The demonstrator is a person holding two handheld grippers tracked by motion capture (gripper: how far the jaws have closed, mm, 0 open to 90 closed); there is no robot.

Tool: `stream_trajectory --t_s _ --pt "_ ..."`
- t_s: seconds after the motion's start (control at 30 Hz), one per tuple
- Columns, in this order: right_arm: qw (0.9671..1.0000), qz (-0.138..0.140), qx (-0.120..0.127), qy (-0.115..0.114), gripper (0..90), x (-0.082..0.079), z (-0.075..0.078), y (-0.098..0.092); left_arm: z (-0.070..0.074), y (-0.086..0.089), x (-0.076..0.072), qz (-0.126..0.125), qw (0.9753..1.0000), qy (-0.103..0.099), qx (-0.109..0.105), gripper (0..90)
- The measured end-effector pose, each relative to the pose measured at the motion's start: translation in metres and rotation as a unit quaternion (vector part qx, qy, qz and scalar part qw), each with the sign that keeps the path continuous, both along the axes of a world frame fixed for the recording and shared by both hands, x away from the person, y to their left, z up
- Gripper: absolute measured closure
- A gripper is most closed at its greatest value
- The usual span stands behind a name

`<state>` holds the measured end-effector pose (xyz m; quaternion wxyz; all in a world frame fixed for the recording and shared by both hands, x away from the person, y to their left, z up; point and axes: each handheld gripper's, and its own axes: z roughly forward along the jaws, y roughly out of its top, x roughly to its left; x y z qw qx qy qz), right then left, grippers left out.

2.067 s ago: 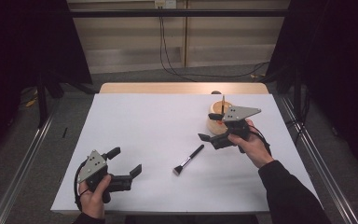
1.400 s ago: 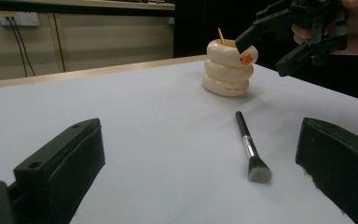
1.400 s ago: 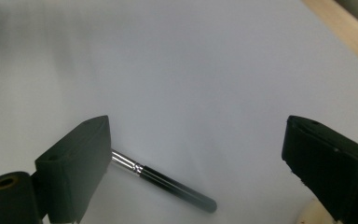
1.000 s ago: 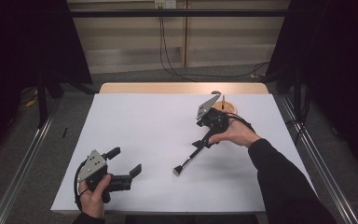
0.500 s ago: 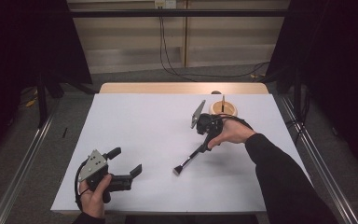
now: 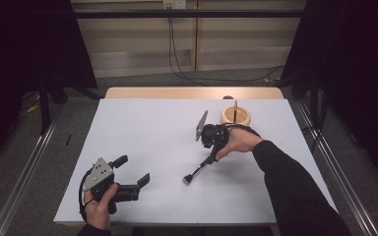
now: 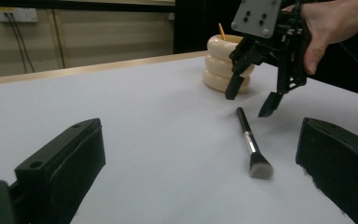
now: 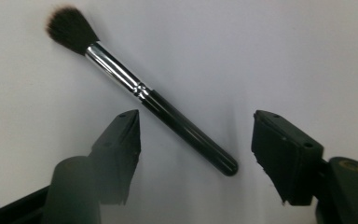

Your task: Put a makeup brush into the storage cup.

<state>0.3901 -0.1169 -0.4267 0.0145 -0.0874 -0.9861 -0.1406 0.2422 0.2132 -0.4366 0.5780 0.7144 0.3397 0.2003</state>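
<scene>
The white worktop (image 6: 142, 128) is mostly bare, with wide open room across its left and middle and along the near edge. A makeup brush (image 6: 200, 170) lies flat right of centre, bristles toward the near edge, well clear of every edge. A cream ringed holder (image 6: 235, 117) with a stick in it stands close to the far edge. The right gripper (image 6: 210, 157) points down over the brush's handle end, its jaws spread wide, one on each side of the black handle and not gripping it. The left gripper (image 6: 134, 171) sits near the front left corner, jaws wide apart and holding nothing.
</scene>
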Motion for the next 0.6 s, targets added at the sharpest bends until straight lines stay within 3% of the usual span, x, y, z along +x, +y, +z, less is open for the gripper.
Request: stream_trajectory --t_s 0.27,0.4,0.6 --pt "0.9984 0.055 0.014 -0.004 46.2 -0.003 -0.008 0.009 0.0 0.0 0.0 -0.003 1.0 0.0 0.006 1.2" --pt "0.9984 0.056 0.004 0.005 49.3 -0.006 -0.011 0.011 -0.001 0.001 0.001 0.007 1.0 0.006 0.0 1.0" --pt "0.9979 0.065 -0.006 -0.003 51.6 -0.007 -0.017 0.012 -0.001 0.002 0.001 0.012 0.9999 0.009 0.001 1.2"
